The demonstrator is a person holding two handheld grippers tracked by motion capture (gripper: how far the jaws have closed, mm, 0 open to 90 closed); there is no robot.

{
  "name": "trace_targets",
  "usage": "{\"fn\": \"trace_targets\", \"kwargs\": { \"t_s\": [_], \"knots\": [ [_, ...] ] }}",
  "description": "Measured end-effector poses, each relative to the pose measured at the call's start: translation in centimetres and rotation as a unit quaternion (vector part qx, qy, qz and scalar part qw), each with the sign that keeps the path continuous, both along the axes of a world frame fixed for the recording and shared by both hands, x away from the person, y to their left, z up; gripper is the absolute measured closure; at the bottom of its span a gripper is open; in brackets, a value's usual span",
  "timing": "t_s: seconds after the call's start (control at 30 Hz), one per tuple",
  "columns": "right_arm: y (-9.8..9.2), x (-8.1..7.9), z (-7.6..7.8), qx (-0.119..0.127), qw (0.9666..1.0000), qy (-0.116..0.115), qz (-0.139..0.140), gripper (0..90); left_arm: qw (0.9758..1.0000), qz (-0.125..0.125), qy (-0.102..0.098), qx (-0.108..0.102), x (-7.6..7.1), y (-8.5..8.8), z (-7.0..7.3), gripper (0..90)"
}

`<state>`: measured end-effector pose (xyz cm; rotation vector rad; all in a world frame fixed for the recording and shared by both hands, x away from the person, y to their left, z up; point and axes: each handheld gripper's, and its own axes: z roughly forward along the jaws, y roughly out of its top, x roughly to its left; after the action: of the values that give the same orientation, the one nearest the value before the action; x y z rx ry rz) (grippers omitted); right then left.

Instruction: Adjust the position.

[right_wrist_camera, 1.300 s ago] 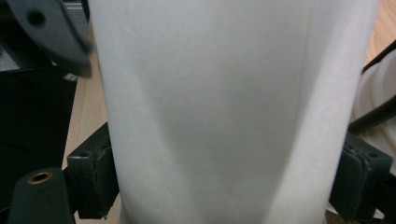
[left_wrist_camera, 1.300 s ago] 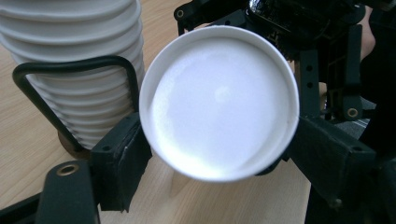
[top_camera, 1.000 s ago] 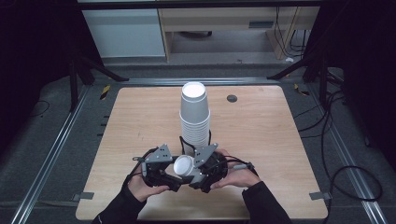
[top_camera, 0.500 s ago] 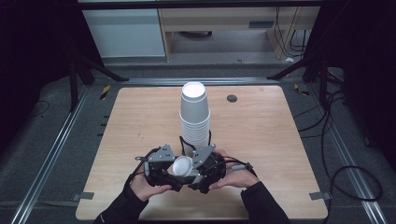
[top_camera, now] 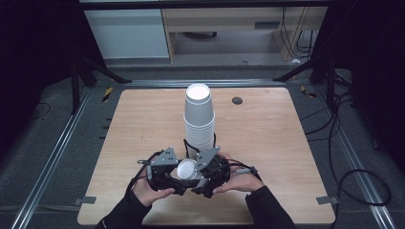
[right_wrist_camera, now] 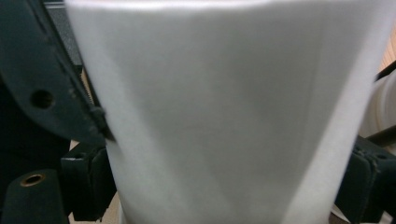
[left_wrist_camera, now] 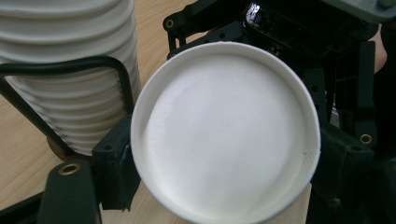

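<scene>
A single white paper cup (top_camera: 186, 168) hangs near the table's front edge between both grippers. In the left gripper view its round end (left_wrist_camera: 224, 135) faces me. My left gripper (top_camera: 178, 173) has just been closing, and its pads (left_wrist_camera: 114, 163) press on the cup's rim from both sides. In the right gripper view the cup's side wall (right_wrist_camera: 224, 116) stands between the jaws. My right gripper (top_camera: 198, 174) has just been opening, and a thin gap shows at its right pad (right_wrist_camera: 364, 182). A tall stack of upturned white cups (top_camera: 199, 119) stands just behind them.
The wooden table (top_camera: 277, 143) has a small dark round hole cover (top_camera: 237, 100) at the back right. Metal rails and cables run along the floor on both sides. The cup stack (left_wrist_camera: 70, 70) is close to the left gripper, with a black cable looped before it.
Both hands have stayed in place with the cup between them. No clear shift of the cup or the stack shows in the high view.
</scene>
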<state>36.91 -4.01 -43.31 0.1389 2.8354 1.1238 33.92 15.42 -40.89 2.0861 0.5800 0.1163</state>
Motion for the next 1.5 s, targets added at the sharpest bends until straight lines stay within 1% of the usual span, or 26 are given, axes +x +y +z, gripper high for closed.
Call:
{"fn": "trace_targets", "kwargs": {
  "t_s": [0.17, 0.2, 0.3, 0.37, 0.43, 0.5, 0.53, 0.6, 0.67, 0.7, 0.73, 0.77, 0.8, 0.9, 0.93, 1.03, 1.1, 1.13, 1.17, 1.27, 1.33, 1.37, 1.4, 1.43, 1.5],
  "knots": [
    [0.0, 0.0, 0.0, 0.001, 1.0, 0.005, -0.004, 9.4, 1.0, -0.002, 0.0, 0.0, -0.1, 0.0, 0.1, 22.0],
    [-0.1, 0.0, 0.1, 0.003, 0.9999, 0.01, -0.007, 7.5, 1.0, -0.002, -0.002, 0.0, -0.1, 0.0, 0.2, 22.1],
    [-0.2, 0.0, 0.2, 0.005, 0.9999, 0.01, -0.008, 5.5, 1.0, -0.003, 0.0, -0.004, -0.1, 0.1, 0.3, 22.2],
    [-0.2, 0.0, 0.2, 0.003, 0.9999, 0.011, -0.008, 4.8, 1.0, -0.003, -0.002, -0.006, -0.1, 0.2, 0.3, 22.3],
    [-0.3, 0.0, 0.3, 0.0, 0.9999, 0.01, -0.013, 4.0, 1.0, -0.003, -0.002, -0.006, -0.1, 0.3, 0.4, 22.2],
    [-0.3, 0.1, 0.3, 0.003, 0.9999, 0.01, -0.014, 3.1, 1.0, -0.003, -0.003, -0.007, -0.2, 0.3, 0.5, 22.2],
    [-0.4, 0.1, 0.5, 0.011, 0.9997, 0.009, -0.019, 2.6, 1.0, -0.003, -0.003, -0.008, -0.2, 0.4, 0.6, 22.2],
    [-0.5, 0.1, 0.5, 0.013, 0.9996, 0.009, -0.022, 2.6, 0.9999, -0.001, -0.004, -0.009, -0.1, 0.5, 0.6, 22.2],
    [-0.7, 0.1, 0.8, 0.022, 0.9994, 0.009, -0.027, 2.5, 0.9999, 0.002, -0.005, -0.014, -0.1, 0.8, 0.8, 22.2],
    [-0.7, 0.1, 0.8, 0.022, 0.9994, 0.009, -0.027, 2.5, 0.9999, 0.002, -0.005, -0.014, -0.1, 0.8, 0.8, 22.2],
    [-1.0, 0.1, 1.1, 0.027, 0.9991, 0.007, -0.032, 2.3, 0.9998, 0.004, -0.006, -0.018, 0.0, 1.0, 0.9, 22.1],
    [-1.0, 0.1, 1.1, 0.027, 0.9991, 0.007, -0.032, 2.3, 0.9998, 0.004, -0.006, -0.021, 0.0, 1.1, 0.9, 22.1],
    [-1.2, 0.1, 1.3, 0.035, 0.9988, 0.007, -0.033, 2.2, 0.9997, 0.006, -0.008, -0.025, 0.0, 1.3, 1.1, 22.1],
    [-1.5, 0.1, 1.6, 0.041, 0.9985, 0.006, -0.036, 2.1, 0.9996, 0.009, -0.01, -0.026, 0.0, 1.6, 1.3, 22.1],
    [-2.0, 0.1, 1.9, 0.053, 0.9978, 0.004, -0.041, 2.1, 0.9994, 0.011, -0.011, -0.031, 0.1, 1.7, 1.3, 22.1],
    [-2.3, 0.1, 2.2, 0.06, 0.9973, 0.003, -0.042, 2.2, 0.9992, 0.015, -0.013, -0.035, 0.1, 2.1, 1.4, 22.1],
    [-2.7, 0.1, 2.4, 0.065, 0.9968, 0.002, -0.047, 2.1, 0.999, 0.018, -0.015, -0.039, 0.1, 2.4, 1.6, 22.1],
    [-3.2, 0.0, 2.6, 0.07, 0.996, -0.002, -0.055, 2.2, 0.9988, 0.022, -0.018, -0.04, 0.1, 2.6, 1.7, 22.1],
    [-3.2, 0.0, 2.6, 0.07, 0.996, -0.002, -0.055, 2.2, 0.9988, 0.022, -0.018, -0.04, 0.1, 2.6, 1.7, 22.1],
    [-3.7, -0.1, 2.8, 0.075, 0.9951, -0.009, -0.063, 2.1, 0.9981, 0.027, -0.022, -0.05, 0.1, 3.1, 1.9, 22.1],
    [-4.4, -0.2, 2.8, 0.082, 0.9938, -0.01, -0.074, 2.1, 0.9972, 0.028, -0.029, -0.063, 0.1, 3.5, 1.9, 22.1],
    [-4.4, -0.2, 2.8, 0.082, 0.9938, -0.01, -0.074, 2.1, 0.9972, 0.028, -0.029, -0.063, 0.1, 3.5, 1.9, 22.1],
    [-4.8, -0.3, 2.7, 0.086, 0.9932, -0.006, -0.078, 2.1, 0.9966, 0.031, -0.034, -0.069, 0.1, 3.7, 1.9, 22.0],
    [-5.0, -0.4, 2.7, 0.088, 0.9929, -0.007, -0.08, 2.1, 0.9966, 0.031, -0.034, -0.069, 0.1, 3.7, 1.9, 22.0],
    [-5.4, -0.4, 2.6, 0.09, 0.9923, -0.005, -0.084, 2.1, 0.9955, 0.03, -0.036, -0.082, 0.2, 3.9, 1.7, 22.0]
  ]
}}
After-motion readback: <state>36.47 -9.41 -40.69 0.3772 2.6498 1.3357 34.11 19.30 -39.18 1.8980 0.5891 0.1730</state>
